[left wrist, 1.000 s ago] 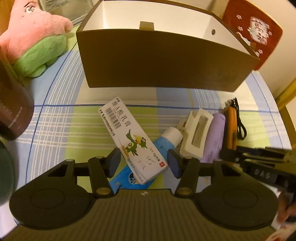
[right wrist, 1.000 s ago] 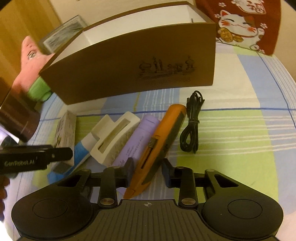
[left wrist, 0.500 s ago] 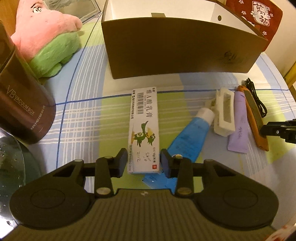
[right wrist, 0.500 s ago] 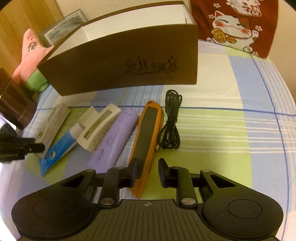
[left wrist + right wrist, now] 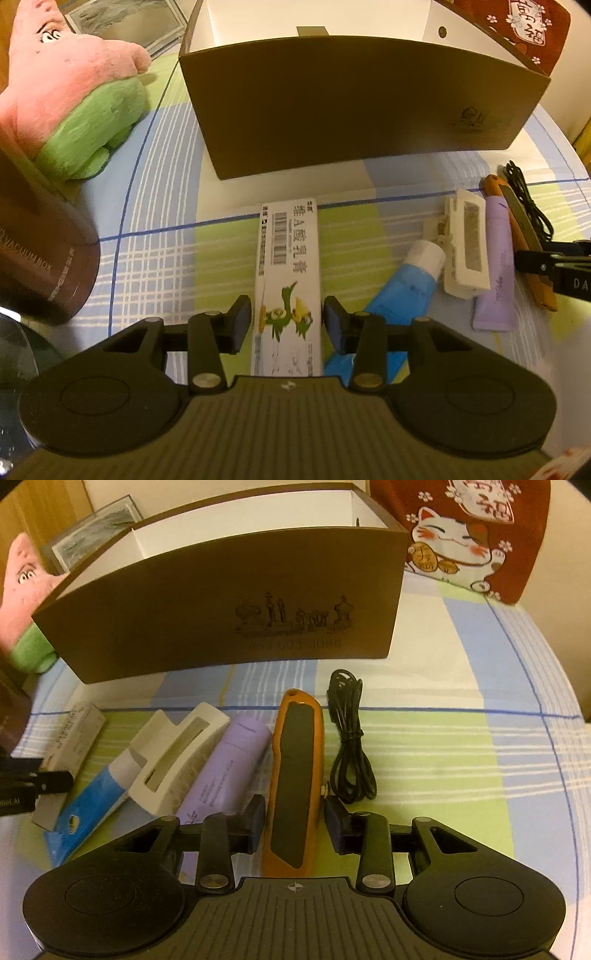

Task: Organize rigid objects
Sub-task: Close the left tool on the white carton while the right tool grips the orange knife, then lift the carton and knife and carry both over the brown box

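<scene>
Through my left wrist camera, my left claw [image 5: 287,325] straddles the near end of the carton [image 5: 288,280], which lies flat on the desk [image 5: 155,258] and points straight ahead toward the box [image 5: 354,110]. Its jaws have just been opening a little; a thin gap shows on each side of the carton, so the pads do not seem to press it. The blue tube [image 5: 402,291] lies just right of the claw, then the white clip [image 5: 466,247] and the purple tube [image 5: 496,266].

Through my right wrist camera, my right claw [image 5: 294,825] frames the lower part of the knife [image 5: 295,775]. Its jaws have also just been opening, and I see a sliver of space on both sides, so nothing is gripped. The cable [image 5: 349,746] lies just right of the knife, the purple tube [image 5: 231,764] just left. The box [image 5: 229,613] stands ahead, its top open.

I judge both hands are at the grasping step. Next, each claw needs to close squarely on its item, then lift clear of the neighbours and carry it over the box wall.
</scene>
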### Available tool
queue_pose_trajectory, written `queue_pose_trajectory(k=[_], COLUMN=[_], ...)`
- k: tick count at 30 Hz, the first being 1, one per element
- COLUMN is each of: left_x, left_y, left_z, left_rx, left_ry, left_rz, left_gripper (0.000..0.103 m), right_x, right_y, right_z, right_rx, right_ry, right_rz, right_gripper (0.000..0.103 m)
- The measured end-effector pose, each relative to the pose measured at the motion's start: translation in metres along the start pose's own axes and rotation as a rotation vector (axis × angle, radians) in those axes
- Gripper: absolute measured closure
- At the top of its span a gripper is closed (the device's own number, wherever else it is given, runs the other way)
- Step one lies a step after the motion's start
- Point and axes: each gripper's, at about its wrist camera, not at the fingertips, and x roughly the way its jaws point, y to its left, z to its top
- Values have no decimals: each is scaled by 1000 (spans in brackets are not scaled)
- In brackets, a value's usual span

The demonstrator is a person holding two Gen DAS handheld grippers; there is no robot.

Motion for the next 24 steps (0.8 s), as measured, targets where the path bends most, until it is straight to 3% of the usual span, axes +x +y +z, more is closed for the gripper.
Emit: queue_pose_trajectory(k=[7, 13, 24], left_x=[9, 8, 10], left_y=[-4, 3, 8], left_z=[3, -4, -2], left_rx=[9, 1, -11], left_ry=[-1, -7, -11], left_rz=[17, 107, 95], left_gripper=[66, 68, 68], right_x=[1, -5, 0], right_y=[0, 0, 3], right_z=[-5, -15, -11], right_rx=[-61, -134, -120], right_ry=[-37, -34, -59], right_rz=[11, 37, 15], right_gripper=[71, 71, 70])
